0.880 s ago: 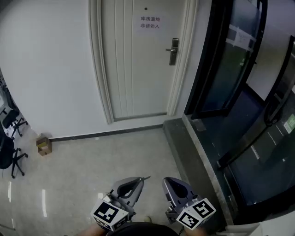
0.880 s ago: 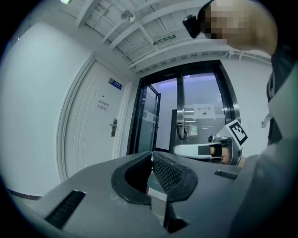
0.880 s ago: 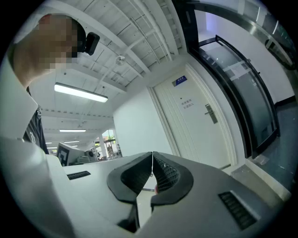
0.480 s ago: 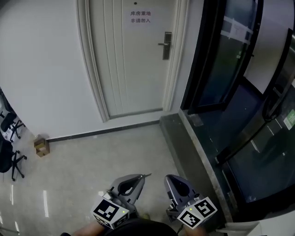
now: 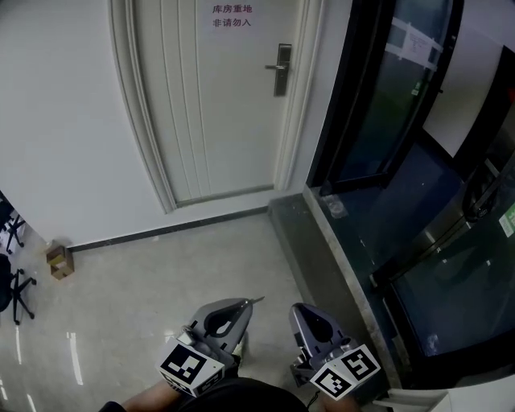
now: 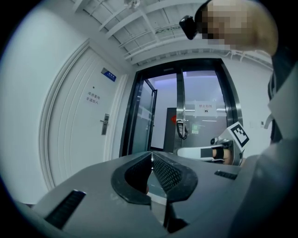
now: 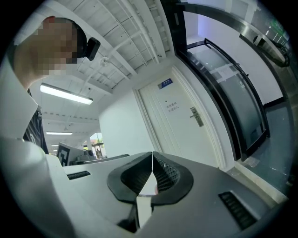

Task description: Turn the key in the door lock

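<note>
A white door stands ahead, with a metal handle and lock plate at its right side. Both grippers are low in the head view, well short of the door. My left gripper is shut, and a thin metal sliver, seemingly the key, sticks out of its tip. The right gripper is shut with nothing showing between its jaws. The left gripper view has the closed jaws and the lock far off at the left. In the right gripper view the lock lies beyond the shut jaws.
Dark-framed glass doors stand to the right of the white door, behind a dark stone sill. A small cardboard box sits by the left wall, near an office chair. A paper notice hangs on the door.
The door and its lock have slid left and upward in the head view. Both grippers keep their place at the bottom, still shut.
</note>
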`<state>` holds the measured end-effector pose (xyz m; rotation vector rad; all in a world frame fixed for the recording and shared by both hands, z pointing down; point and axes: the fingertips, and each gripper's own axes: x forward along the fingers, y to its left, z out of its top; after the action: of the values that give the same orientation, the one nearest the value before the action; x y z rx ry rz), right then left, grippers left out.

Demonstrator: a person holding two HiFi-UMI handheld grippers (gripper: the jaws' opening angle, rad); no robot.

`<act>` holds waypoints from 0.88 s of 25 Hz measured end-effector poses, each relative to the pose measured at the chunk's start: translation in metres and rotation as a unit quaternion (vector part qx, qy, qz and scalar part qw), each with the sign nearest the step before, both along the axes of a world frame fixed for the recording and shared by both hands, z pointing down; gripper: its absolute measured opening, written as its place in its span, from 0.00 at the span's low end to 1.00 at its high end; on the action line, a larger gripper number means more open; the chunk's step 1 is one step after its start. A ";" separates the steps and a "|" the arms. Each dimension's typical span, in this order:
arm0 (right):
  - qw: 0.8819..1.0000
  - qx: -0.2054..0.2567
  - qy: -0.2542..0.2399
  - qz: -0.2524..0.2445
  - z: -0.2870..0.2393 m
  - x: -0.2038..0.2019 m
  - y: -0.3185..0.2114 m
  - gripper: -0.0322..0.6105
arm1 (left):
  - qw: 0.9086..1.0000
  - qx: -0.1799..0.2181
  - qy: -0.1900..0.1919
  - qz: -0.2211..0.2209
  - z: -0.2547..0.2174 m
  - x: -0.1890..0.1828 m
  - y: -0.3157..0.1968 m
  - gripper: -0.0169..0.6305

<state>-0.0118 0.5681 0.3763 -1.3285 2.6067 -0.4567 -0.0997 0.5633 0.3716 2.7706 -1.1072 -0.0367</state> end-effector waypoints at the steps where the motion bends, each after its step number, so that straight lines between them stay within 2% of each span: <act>1: 1.000 0.000 0.001 0.003 0.000 0.000 -0.011 0.07 | 1.000 0.001 -0.001 0.003 0.000 0.000 -0.012 0.04; 13: 1.000 0.008 0.004 0.022 -0.012 -0.025 -0.175 0.07 | 1.000 0.010 0.001 0.026 -0.007 -0.020 -0.173 0.04; 22: 0.999 0.007 0.013 0.032 -0.014 -0.033 -0.246 0.07 | 0.999 0.010 0.008 0.035 -0.006 -0.025 -0.251 0.04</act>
<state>-0.0447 0.3222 0.3620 -1.4183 2.5740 -0.4118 -0.1250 0.3122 0.3660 2.8193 -1.0111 -0.0624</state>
